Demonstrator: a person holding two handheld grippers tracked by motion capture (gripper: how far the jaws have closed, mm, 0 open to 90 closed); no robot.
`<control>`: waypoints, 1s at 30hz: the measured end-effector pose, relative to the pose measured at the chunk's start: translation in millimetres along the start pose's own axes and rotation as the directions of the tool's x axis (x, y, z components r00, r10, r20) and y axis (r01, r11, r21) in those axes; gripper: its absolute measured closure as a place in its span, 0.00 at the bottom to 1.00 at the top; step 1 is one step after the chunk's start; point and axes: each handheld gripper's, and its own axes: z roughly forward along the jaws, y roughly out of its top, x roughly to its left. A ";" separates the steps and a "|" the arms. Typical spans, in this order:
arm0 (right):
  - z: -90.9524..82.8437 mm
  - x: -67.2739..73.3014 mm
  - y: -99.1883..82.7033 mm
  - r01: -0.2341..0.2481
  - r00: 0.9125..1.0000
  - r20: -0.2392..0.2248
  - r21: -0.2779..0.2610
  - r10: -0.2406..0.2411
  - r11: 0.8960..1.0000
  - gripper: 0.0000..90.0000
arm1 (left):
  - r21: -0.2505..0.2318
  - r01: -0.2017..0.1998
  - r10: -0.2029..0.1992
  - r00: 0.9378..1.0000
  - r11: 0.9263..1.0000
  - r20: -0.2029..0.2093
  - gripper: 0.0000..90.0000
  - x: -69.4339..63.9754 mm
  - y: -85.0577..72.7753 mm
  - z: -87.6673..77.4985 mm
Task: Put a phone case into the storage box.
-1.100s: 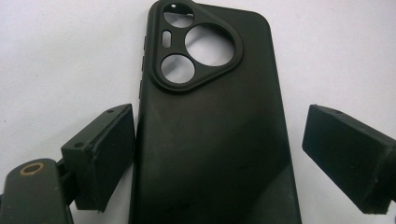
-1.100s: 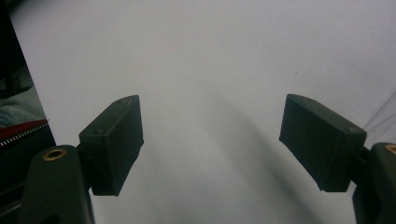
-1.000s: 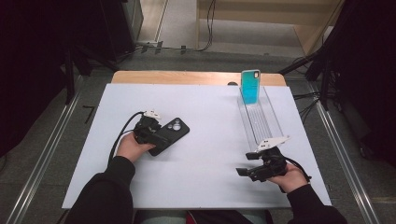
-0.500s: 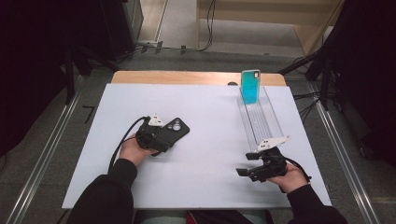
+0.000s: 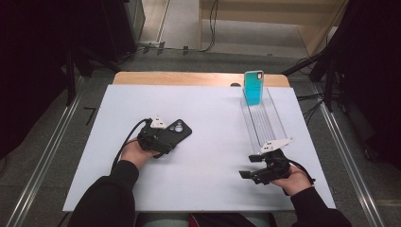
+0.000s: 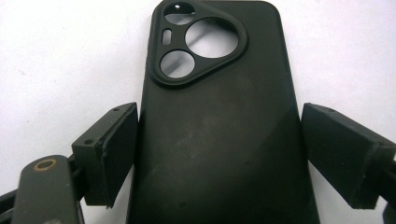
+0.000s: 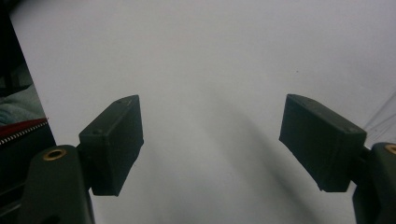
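A black phone case with a three-cornered camera cut-out lies flat on the white table, back side up. My left gripper straddles its lower half. The left pad sits right at the case's edge, and a thin sliver of table shows beside the right pad, so the jaws are open. In the high view the left gripper covers the near end of the case. My right gripper rests near the front right, jaws open on bare table, nothing between them.
A long clear plastic tray runs front to back at the right side. A teal phone case stands upright at its far end. A bare wooden strip borders the table's far edge, with cables on the floor beyond.
My left gripper has slid to the right, along the black case, so its jaws now flank it. The right gripper has stayed where it was.
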 end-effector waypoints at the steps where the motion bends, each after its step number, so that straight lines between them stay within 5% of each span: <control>1: 0.1 0.1 0.0 -0.001 1.000 -0.001 0.000 0.001 1.000 0.22 | -0.001 0.001 -0.001 1.000 1.000 0.001 0.16 0.2 -0.1 -0.1; 17: -1.1 0.2 0.6 0.007 1.000 -0.003 -0.020 -0.007 1.000 0.22 | -0.004 0.101 -0.100 0.992 0.995 0.073 0.17 7.7 8.3 -16.8; 30: -3.9 2.3 2.0 0.008 0.999 -0.030 -0.076 -0.010 0.997 0.22 | -0.015 0.178 -0.174 0.971 0.984 0.167 0.17 -4.9 21.9 -39.1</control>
